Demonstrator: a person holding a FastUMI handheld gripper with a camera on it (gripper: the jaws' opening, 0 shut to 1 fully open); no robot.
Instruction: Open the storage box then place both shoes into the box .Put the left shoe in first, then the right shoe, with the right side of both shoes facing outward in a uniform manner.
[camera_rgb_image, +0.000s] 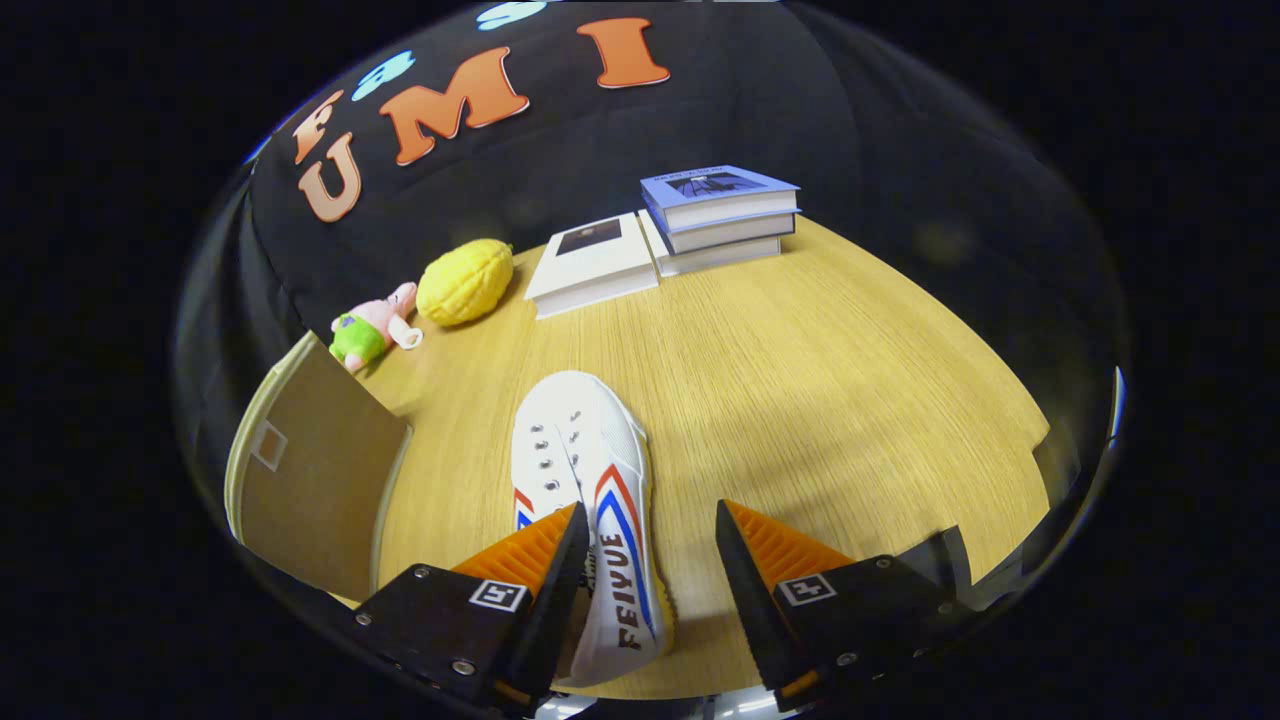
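A white canvas shoe (585, 470) with red and blue side stripes lies on the wooden table (800, 400), toe pointing away from me. Its heel end sits between my fingers, close against the left finger (545, 560) and apart from the right finger (765, 560). My gripper (650, 525) is open, with a wide gap on the right side of the shoe. To the left stands the storage box's raised brown lid (310, 480), tilted open; the box's inside is hidden.
At the table's back stand a stack of books (720, 215) and a single white book (595, 262). A yellow plush (465, 282) and a small pink and green toy (370, 328) lie behind the lid. Bare wood spreads right of the shoe.
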